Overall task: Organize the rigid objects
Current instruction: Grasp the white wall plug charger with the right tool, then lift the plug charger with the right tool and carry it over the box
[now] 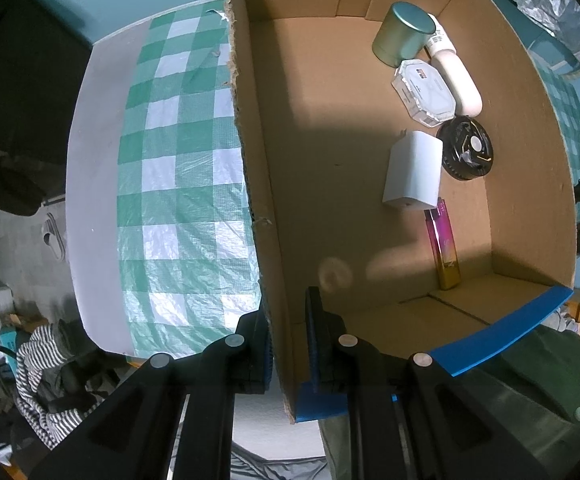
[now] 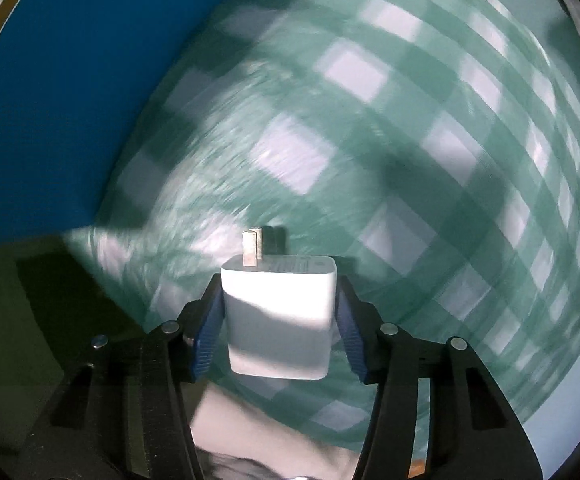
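My left gripper (image 1: 287, 344) points straight down and is clamped on the near left wall of the open brown cardboard box (image 1: 257, 184); one finger sits outside the wall and one inside, the gap between them narrow, just the board's thickness. Blue tape (image 1: 502, 330) runs along the box's near rim and over its near corner.

Inside the box, everything lies along the right side of the floor. At the far end stands a pale green metal cylinder tin (image 1: 404, 34). Just right of it is a cream oval case (image 1: 460, 82) with a small white labelled bottle (image 1: 440, 38) at its far end. A clear eight-sided plastic case (image 1: 426, 92) lies beside the cream case, touching it. Nearer is a black round disc (image 1: 468, 154), and just left of it a white cube-shaped plug adapter (image 1: 412, 172). Nearest of all lies a slim pink-and-gold lighter (image 1: 444, 248), its far end at the adapter's near edge. The left and middle of the floor are bare cardboard, partly in shadow.

The box rests on a green-and-white checked plastic tablecloth (image 1: 177, 152).

My right gripper (image 2: 279, 314) points down over that checked cloth, which is blurred. Between its blue-padded fingers (image 2: 205, 340) sits a second white cube-shaped charger (image 2: 279, 312), prongs toward the cloth. The pads lie against its two sides at medium width, holding it.
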Available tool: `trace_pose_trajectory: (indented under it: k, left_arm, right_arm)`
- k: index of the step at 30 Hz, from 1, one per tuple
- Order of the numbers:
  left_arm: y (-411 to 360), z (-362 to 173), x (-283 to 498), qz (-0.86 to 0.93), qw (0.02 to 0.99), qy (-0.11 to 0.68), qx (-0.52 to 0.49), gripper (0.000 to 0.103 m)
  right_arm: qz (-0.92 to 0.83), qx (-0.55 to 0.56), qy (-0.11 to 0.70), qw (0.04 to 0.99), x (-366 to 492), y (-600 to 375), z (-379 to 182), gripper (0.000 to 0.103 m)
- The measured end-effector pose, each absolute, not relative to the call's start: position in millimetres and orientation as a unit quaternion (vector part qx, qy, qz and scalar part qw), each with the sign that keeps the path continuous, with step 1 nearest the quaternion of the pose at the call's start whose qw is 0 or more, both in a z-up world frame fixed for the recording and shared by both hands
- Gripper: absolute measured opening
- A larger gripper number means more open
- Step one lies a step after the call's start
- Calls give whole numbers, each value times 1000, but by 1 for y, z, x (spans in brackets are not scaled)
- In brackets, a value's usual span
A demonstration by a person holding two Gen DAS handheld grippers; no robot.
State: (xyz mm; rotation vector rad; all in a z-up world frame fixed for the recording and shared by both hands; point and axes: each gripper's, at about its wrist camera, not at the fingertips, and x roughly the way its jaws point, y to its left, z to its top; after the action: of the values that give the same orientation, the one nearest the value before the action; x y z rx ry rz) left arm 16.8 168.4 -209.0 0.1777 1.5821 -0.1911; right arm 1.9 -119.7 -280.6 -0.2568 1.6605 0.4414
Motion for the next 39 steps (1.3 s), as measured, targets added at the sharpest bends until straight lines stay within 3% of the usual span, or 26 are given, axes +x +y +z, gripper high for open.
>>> trace_pose_trajectory:
  k: [11, 20, 39]
  left_arm:
    - [170, -209, 17, -91, 695, 709, 77, 16]
    - [171, -209, 16, -96, 694, 709, 79, 16]
    - [174, -213, 15, -98, 692, 712, 75, 16]
  right_arm:
    - [107, -25, 734, 670, 41, -135, -277, 53]
    - [91, -12, 734, 673, 20, -149, -282, 52]
    - [110, -16, 707, 698, 36, -129, -213, 51]
